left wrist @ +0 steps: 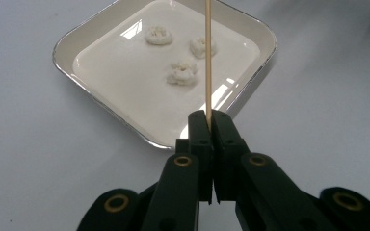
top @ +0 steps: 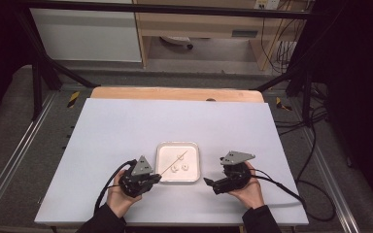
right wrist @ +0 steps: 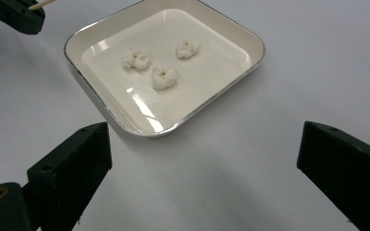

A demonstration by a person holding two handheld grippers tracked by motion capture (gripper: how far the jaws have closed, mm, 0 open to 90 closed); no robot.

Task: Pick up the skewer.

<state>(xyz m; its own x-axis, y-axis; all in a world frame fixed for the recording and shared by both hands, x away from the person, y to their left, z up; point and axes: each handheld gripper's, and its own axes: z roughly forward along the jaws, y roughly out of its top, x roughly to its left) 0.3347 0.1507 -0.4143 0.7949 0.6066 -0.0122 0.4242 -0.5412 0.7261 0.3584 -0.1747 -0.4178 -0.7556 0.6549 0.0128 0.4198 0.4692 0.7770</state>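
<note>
While the wooden skewer [left wrist: 208, 57] sits pinched between the closed jaws of the left gripper [left wrist: 210, 120], its free length reaches out over the white square tray [left wrist: 101, 103], well above the tray's floor in the left gripper view. From the high view the skewer [top: 175, 161] runs slanting from the left gripper [top: 151, 177] up across the tray [top: 162, 148], its far end over the tray's middle. Three small white ring-shaped pieces [right wrist: 164, 77] lie loose on the tray's floor, close together but apart from each other; in the left gripper view the skewer crosses in front of one piece [left wrist: 200, 46], and I cannot tell whether it touches it. The tray [right wrist: 212, 103] rests flat on the pale surface [top: 116, 126], between the two hands. To its right, the right gripper [top: 208, 182] points toward the tray with its jaws spread wide and nothing between them, just short of the tray's near corner. A hand [top: 119, 199] holds the left gripper from below, low over the surface.
</note>
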